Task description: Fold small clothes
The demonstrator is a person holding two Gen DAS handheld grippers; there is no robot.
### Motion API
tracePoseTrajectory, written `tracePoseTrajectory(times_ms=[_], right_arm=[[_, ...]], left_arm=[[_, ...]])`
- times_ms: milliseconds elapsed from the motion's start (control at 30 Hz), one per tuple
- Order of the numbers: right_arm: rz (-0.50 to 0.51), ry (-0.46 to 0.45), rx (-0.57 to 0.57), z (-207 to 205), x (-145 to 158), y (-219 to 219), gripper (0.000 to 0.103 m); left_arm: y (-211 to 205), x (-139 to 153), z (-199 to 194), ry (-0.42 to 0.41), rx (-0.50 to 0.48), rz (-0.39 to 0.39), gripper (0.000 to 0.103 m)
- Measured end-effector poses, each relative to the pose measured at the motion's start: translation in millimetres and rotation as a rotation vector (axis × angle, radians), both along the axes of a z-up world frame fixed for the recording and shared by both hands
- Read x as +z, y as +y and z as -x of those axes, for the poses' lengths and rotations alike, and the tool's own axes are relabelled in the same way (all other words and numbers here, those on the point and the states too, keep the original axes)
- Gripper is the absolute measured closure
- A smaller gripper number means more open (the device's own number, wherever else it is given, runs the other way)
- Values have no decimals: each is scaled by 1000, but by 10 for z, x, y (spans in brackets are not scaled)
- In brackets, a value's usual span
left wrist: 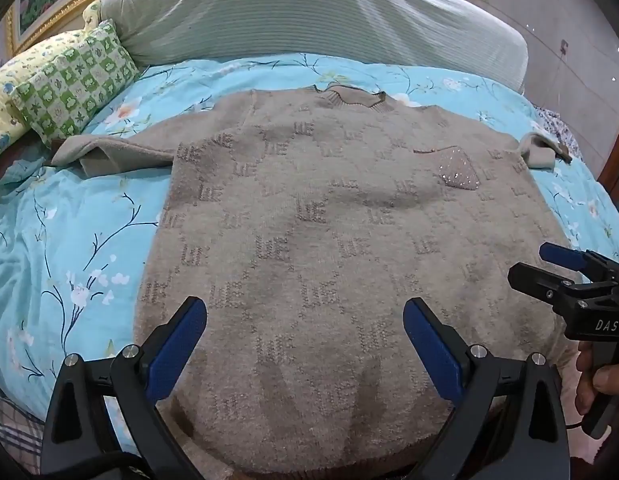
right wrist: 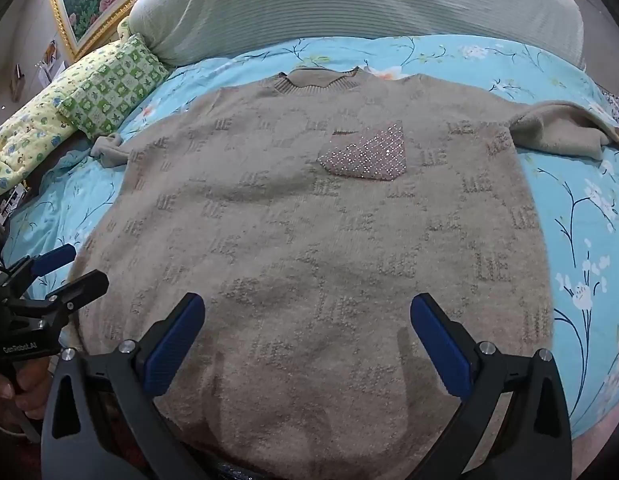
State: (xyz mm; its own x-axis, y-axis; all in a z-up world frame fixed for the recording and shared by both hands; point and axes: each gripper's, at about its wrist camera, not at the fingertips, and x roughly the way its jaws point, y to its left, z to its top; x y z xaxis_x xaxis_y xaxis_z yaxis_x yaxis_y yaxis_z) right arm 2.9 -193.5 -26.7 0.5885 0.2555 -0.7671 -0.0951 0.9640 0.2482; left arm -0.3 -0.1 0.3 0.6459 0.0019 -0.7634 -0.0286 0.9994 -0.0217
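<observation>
Both tongs, left (left wrist: 305, 316) and right (right wrist: 307, 314), gape wide over the flat beige sweater's (left wrist: 329, 240) hem, holding nothing.

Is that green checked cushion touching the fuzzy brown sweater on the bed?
Apart. In the right wrist view, blue floral bedspread shows between the green checked cushion and the fuzzy brown sweater, even beside its nearest sleeve.

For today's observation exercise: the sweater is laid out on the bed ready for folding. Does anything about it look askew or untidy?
Mostly neat: the sweater lies flat, front up, on the blue bedsheet. Only the sleeves stand out: the left sleeve and right sleeve are bunched and crumpled rather than spread straight. Both the left gripper and right gripper are open, holding nothing.
</observation>
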Motion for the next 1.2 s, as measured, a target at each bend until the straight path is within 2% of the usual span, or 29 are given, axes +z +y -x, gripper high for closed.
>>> tracePoseTrajectory(times_ms=[1200], right_arm=[[-3, -16, -3, 22, 82, 1, 0]], left_arm=[[-4, 9, 7, 3, 5, -2, 4]])
